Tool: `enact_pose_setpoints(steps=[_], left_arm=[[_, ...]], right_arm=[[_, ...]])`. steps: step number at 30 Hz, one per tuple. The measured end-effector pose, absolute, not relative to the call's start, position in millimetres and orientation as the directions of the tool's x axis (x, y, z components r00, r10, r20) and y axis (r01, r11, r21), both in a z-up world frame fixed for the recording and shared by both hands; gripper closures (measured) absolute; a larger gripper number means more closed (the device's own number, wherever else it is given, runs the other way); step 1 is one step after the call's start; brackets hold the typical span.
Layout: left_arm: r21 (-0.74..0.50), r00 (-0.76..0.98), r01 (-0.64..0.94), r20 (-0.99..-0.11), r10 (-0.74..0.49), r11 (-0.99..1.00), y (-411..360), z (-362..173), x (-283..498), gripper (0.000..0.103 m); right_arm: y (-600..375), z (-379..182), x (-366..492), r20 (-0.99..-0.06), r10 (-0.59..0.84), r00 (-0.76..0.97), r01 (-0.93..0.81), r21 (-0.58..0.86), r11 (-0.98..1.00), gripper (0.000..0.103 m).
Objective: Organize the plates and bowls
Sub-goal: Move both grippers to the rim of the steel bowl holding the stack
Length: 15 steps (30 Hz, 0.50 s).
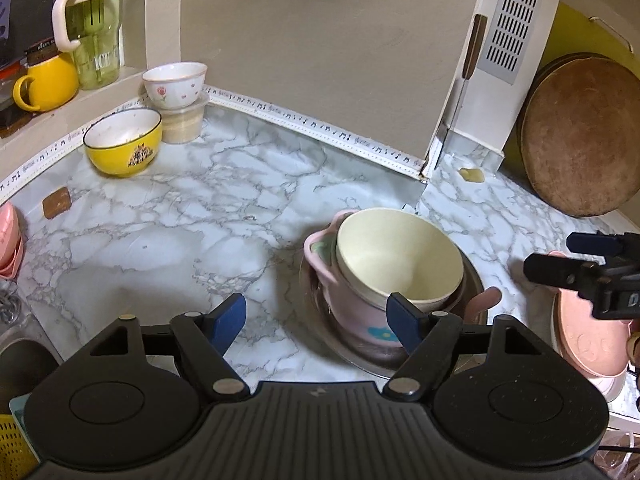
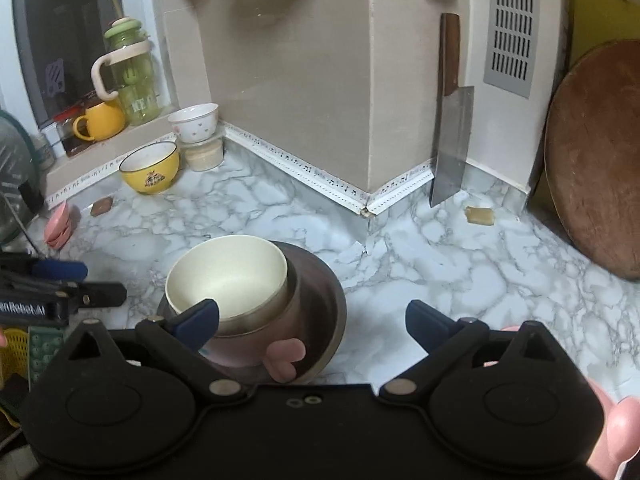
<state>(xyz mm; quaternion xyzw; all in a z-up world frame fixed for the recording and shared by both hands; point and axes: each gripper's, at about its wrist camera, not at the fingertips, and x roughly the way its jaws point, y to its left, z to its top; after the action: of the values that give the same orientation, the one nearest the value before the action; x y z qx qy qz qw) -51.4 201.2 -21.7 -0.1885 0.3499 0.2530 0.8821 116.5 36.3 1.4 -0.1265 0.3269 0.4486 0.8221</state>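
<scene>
A cream bowl is nested in a pink eared bowl, which sits in a steel bowl on the marble counter. My left gripper is open and empty, just left of and in front of this stack. The stack also shows in the right wrist view, with the cream bowl on top. My right gripper is open and empty, right of the stack, above pink plates. A yellow bowl and a white flowered bowl stand at the back left.
The flowered bowl sits on a plastic tub. A yellow mug and green bottle stand on the sill. A cleaver and a round wooden board lean against the back wall. More pink dishes and a sink lie at left.
</scene>
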Motion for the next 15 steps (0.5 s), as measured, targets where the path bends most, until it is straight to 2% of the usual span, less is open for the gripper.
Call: enact_pose_setpoints(steps=[9,15], left_arm=[[-0.16,0.583,-0.624,-0.747,0.32,0.765,205,-44,-43,0.026],[-0.156,0.545,-0.659,-0.773,0.325,0.735,210,-60,-37,0.026]], right_arm=[[49,-4,139,-0.676,0.638,0.368,-0.847,0.039,0.529,0.003],[60,-16,165,-0.721,0.62,0.31,-0.858,0.069,0.509,0.003]])
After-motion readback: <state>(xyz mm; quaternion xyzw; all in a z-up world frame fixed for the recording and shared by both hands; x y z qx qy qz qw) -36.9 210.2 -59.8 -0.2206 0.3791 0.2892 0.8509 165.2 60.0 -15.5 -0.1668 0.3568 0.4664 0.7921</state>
